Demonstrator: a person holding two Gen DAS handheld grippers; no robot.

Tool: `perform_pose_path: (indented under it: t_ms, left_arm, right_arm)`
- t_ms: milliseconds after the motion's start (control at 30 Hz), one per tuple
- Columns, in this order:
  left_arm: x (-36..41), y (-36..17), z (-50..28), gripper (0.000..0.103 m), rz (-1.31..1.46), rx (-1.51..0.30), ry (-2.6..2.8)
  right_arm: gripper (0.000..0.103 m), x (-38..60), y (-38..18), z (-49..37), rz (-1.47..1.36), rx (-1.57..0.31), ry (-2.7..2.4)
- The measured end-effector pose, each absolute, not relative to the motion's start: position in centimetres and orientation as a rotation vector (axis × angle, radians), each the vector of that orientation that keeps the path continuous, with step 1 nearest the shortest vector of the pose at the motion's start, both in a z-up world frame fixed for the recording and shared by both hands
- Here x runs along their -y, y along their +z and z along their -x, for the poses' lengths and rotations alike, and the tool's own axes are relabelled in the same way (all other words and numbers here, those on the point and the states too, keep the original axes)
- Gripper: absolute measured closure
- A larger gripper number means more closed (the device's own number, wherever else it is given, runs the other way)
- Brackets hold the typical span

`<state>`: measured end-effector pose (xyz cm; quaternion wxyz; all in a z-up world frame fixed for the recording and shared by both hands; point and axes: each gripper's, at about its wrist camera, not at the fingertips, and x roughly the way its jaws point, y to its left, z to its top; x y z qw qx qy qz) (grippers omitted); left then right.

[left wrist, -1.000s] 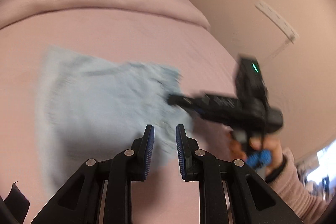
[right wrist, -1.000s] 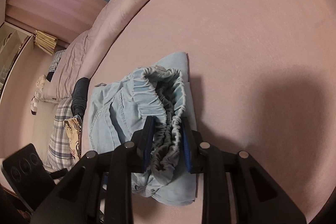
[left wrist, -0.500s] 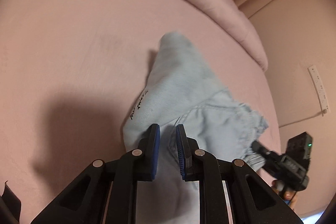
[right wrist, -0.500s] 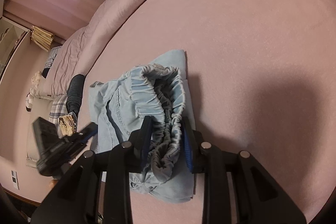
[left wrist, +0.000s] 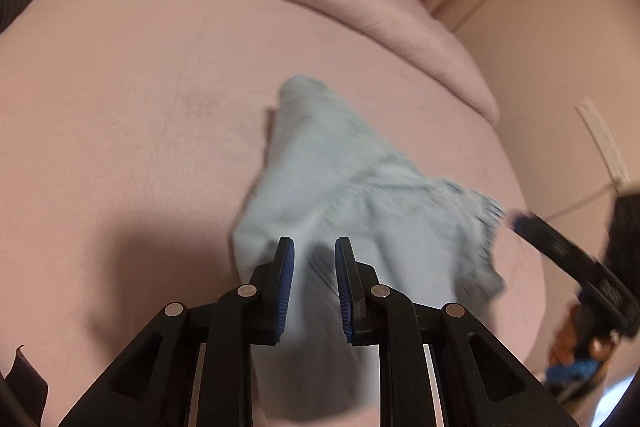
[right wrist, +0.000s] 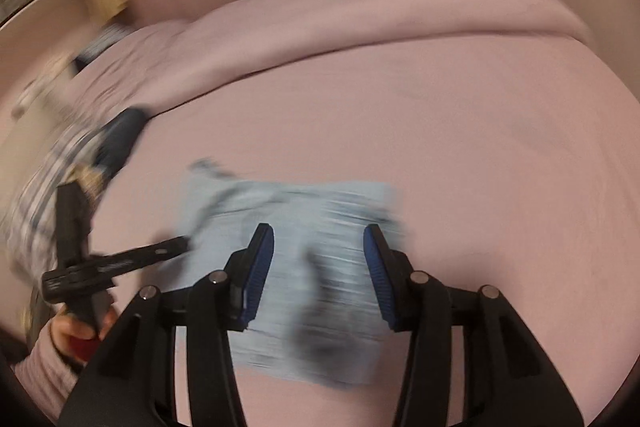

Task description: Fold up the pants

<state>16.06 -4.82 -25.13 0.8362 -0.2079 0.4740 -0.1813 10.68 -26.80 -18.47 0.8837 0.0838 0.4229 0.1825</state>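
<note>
Lying in a compact bundle on the pink bed [left wrist: 120,115], the light-blue pants [left wrist: 340,179] look soft, light and limp, with a gathered elastic waistband at the right edge. Left hand-held gripper [left wrist: 314,269] sits at the near left of the cloth, blue pads parted a little with fabric between them; whether it pinches I cannot tell. Right hand-held gripper [right wrist: 319,255] hovers wide open over the blurred bundle; the thick waistband hem or a doubled fold edge looks the best hold.
</note>
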Motion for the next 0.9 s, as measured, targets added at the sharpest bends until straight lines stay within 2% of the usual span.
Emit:
perform_pose_path:
  t_ms: [200,333,433,600,733,800,900]
  left_arm:
    - [5.5,-26.0,-11.9,0.085,0.381,-1.019,-0.462]
    - [5.6,-27.6,-11.3,0.085,0.367,-1.036,-0.460]
    - [5.6,-27.8,-11.4,0.085,0.371,-1.036,-0.450]
    - [5.4,-28.0,-11.2,0.085,0.372,-1.034,-0.457]
    - [5.3,-27.9,-11.4,0.085,0.372,-1.049,-0.458]
    - [4.9,-27.6,-12.5,0.085,0.384,-1.060,-0.458]
    - [5.3,-26.7,-13.0,0.085,0.353,-1.038,-0.453]
  right_arm:
    - [0.071,16.9,-20.0,-13.7,0.004,-0.929,0.607]
    - [0.072,11.5,-22.9,-17.6,0.086,-1.048,0.663]
    - [0.072,8.8,-26.8,-20.5,0.196,-1.204,0.626]
    - [0.077,9.4,-26.7,-22.0,0.137,-1.271,0.629]
    - [0.077,12.3,-24.7,-20.9,-0.003,-1.197,0.627]
    - [0.073,13.8,-23.3,-19.2,0.002,-1.130,0.624]
    - [0.073,16.8,-20.7,-16.1,0.023,-1.035,0.591]
